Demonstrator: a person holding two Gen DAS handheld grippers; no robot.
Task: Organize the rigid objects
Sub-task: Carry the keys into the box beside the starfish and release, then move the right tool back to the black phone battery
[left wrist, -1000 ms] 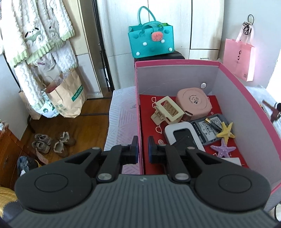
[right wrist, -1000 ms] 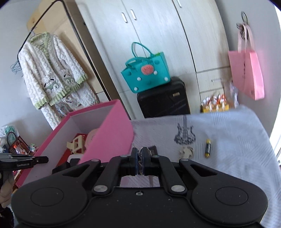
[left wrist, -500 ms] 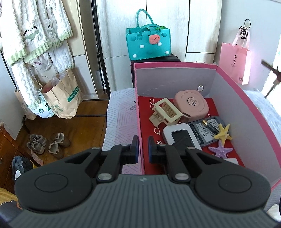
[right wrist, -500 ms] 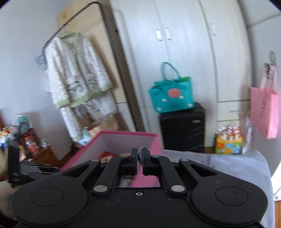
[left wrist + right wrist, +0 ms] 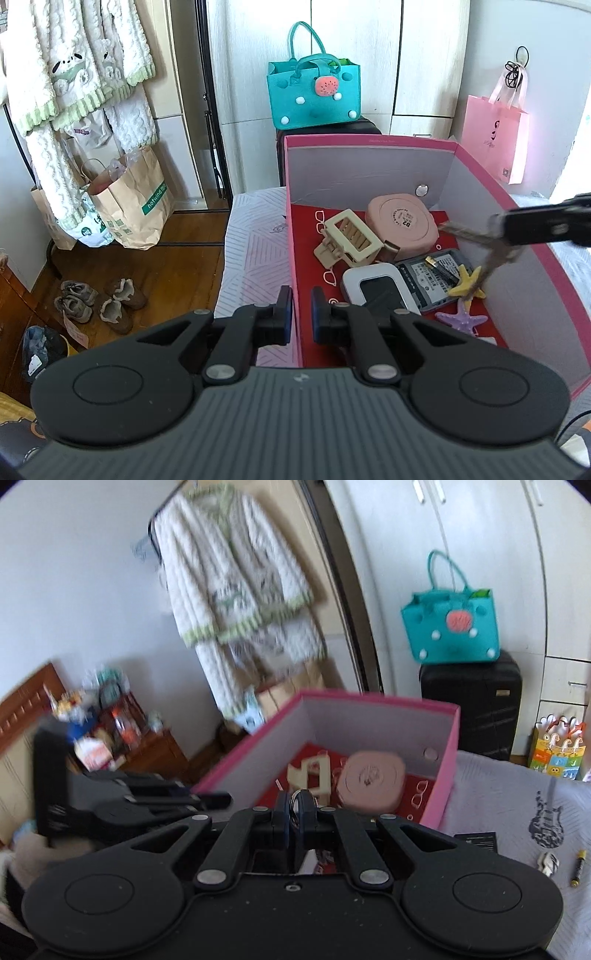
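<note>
A pink box (image 5: 371,139) stands on the bed and holds a pink round case (image 5: 400,223), a cream hair clip (image 5: 349,238), a white device (image 5: 373,286), a hard drive (image 5: 436,278) and two starfish (image 5: 467,286). My left gripper (image 5: 301,308) is shut on the box's left wall near the front corner. My right gripper (image 5: 294,806) is shut on a key ring with keys (image 5: 476,240) and holds them over the box's right side, above the starfish. The box also shows in the right wrist view (image 5: 448,760).
On the bedspread right of the box lie a battery (image 5: 578,867), a small shell (image 5: 548,862) and a black card (image 5: 476,840). A teal bag (image 5: 314,94) sits on a black suitcase (image 5: 471,709) behind the box. A pink bag (image 5: 495,136) hangs at right. Shoes (image 5: 96,301) lie on the floor.
My right gripper has swung left from the bedspread with the keys and now hangs over the box. My left gripper has stayed on the box wall.
</note>
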